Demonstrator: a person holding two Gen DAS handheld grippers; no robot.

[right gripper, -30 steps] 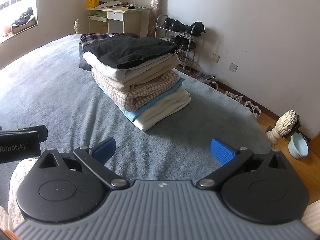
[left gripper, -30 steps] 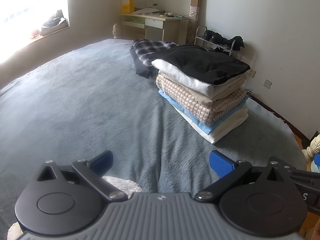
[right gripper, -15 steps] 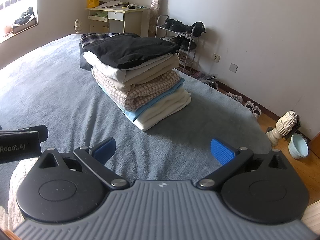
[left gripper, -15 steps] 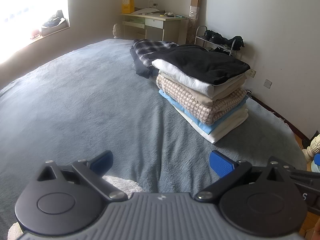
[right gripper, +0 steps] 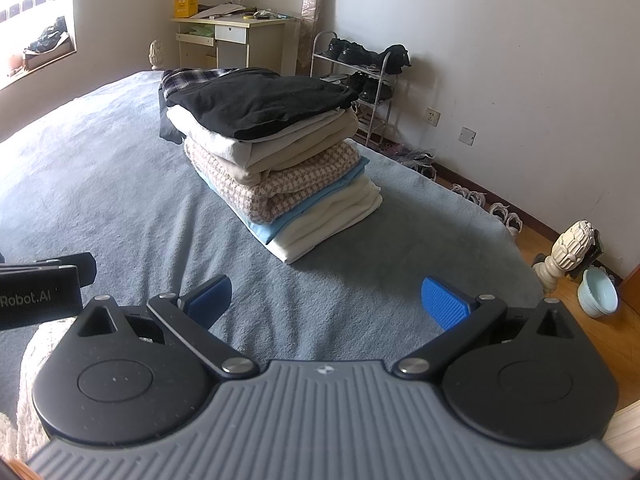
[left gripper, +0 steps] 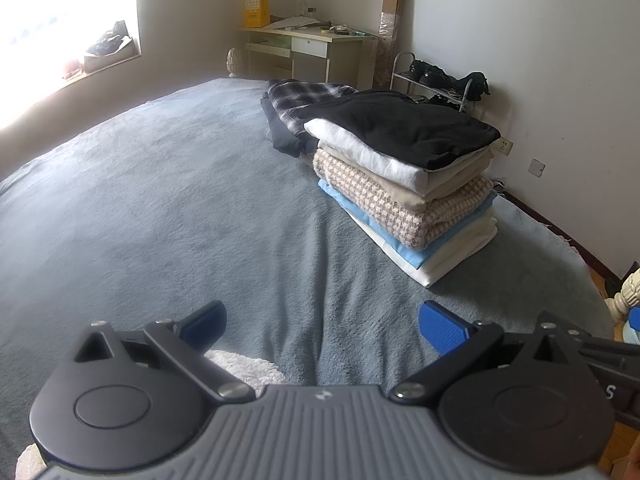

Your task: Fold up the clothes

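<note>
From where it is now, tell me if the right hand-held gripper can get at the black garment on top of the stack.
Probably yes. The right hand-held gripper is open and empty, and only bare blue blanket lies between it and the black garment, which sits uncovered on top.

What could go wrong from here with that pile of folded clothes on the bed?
The folded stack is tall and its layers sit offset, so adding another garment or nudging it could topple it. It also sits near the bed's right edge, so a slip might drop clothes onto the floor. Both the left gripper and right gripper are open and empty.
</note>
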